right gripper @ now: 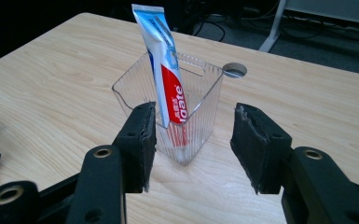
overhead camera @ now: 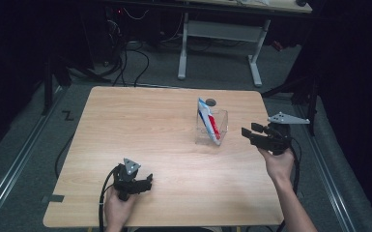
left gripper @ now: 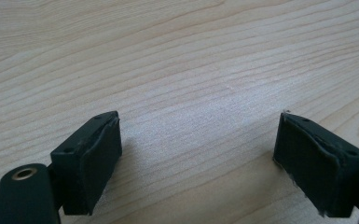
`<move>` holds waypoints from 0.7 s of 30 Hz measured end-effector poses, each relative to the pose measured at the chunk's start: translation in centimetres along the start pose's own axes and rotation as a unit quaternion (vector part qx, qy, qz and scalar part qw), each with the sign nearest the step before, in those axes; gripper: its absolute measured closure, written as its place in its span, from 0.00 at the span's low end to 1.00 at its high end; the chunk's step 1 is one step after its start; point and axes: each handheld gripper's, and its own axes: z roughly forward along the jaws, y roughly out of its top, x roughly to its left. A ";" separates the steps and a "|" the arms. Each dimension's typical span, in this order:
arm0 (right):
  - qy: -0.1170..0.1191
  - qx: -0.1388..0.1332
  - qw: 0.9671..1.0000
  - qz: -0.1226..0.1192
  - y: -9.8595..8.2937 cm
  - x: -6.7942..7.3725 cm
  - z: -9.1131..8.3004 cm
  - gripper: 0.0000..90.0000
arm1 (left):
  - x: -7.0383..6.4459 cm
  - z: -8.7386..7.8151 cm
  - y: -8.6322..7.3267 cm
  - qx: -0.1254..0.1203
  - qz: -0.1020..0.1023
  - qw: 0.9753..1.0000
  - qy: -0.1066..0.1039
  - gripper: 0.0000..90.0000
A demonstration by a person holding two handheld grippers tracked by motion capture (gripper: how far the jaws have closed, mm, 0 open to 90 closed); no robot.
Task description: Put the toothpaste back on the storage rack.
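A clear plastic cup point(overhead camera: 219, 126) point(right gripper: 198, 105) stands on the wooden table right of centre. A red, white and blue toothpaste tube point(overhead camera: 207, 121) point(right gripper: 165, 70) leans upright inside it, its crimped end sticking out above the rim. My right gripper point(overhead camera: 247, 131) point(right gripper: 193, 144) hovers open just right of the cup, its jaws pointing at the cup and nothing between them. My left gripper point(overhead camera: 148, 181) point(left gripper: 198, 161) rests low near the table's front left, open, over bare wood.
A round cable hole point(overhead camera: 210, 102) point(right gripper: 234, 70) is in the table just behind the cup. The table's right edge point(overhead camera: 270, 159) runs close under the right hand. A white-legged desk point(overhead camera: 255, 58) and cables stand on the floor beyond the table.
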 end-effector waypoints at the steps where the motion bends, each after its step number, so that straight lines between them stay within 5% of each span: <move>1: 0.000 0.001 1.000 0.000 -0.2 0.0 -0.1 0.55 | 0.0 0.0 0.0 0.000 0.000 1.000 0.000 0.17; 21: -0.008 0.003 0.999 0.038 -4.7 -1.5 -2.0 0.55 | 0.0 0.1 0.1 0.000 -0.001 1.000 0.001 0.17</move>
